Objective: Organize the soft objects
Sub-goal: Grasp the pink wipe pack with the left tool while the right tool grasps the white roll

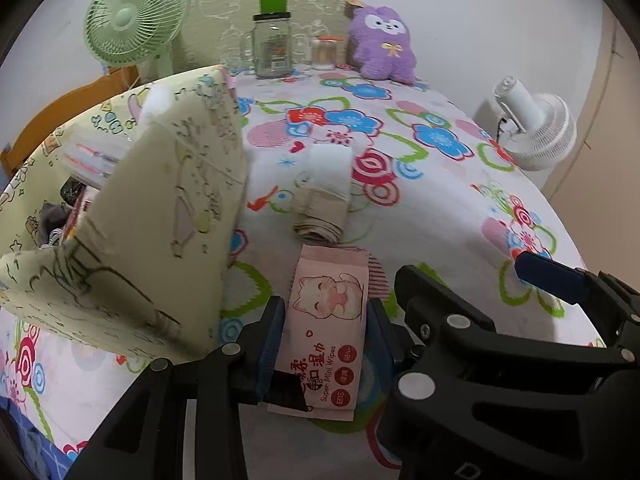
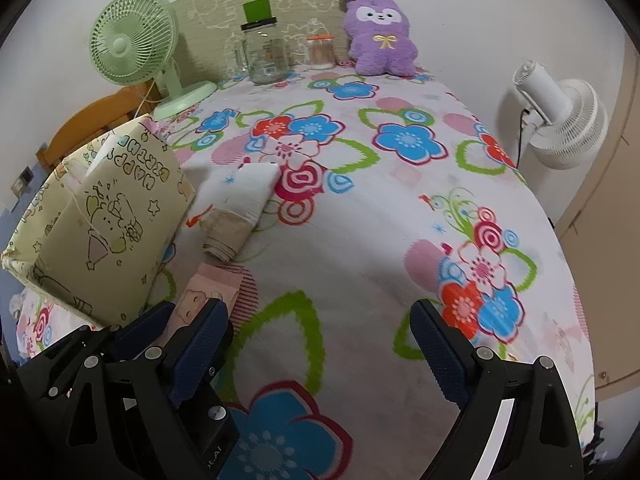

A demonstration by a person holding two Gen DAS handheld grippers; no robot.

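Note:
My left gripper [image 1: 325, 334] is shut on a pink pack of mini wipes [image 1: 328, 328] with a cat picture, low over the flowered cloth [image 1: 420, 208]. The pack also shows in the right wrist view [image 2: 200, 292], partly hidden behind the left gripper's fingers [image 2: 200, 344]. A rolled beige and white towel [image 1: 324, 196] lies just beyond the pack; it also shows in the right wrist view [image 2: 240, 212]. A yellow-green fabric storage box [image 1: 132, 208] stands open at the left, also in the right wrist view [image 2: 104, 224]. A purple plush toy [image 1: 382, 46] sits at the back. My right gripper [image 2: 320, 344] is open and empty.
A green fan [image 1: 132, 20], a glass jar with a green lid [image 1: 274, 44] and a small jar of sticks [image 1: 326, 52] stand along the back. A white fan [image 1: 536, 128] stands off the right edge. The right gripper's fingers [image 1: 552, 278] show right of the pack.

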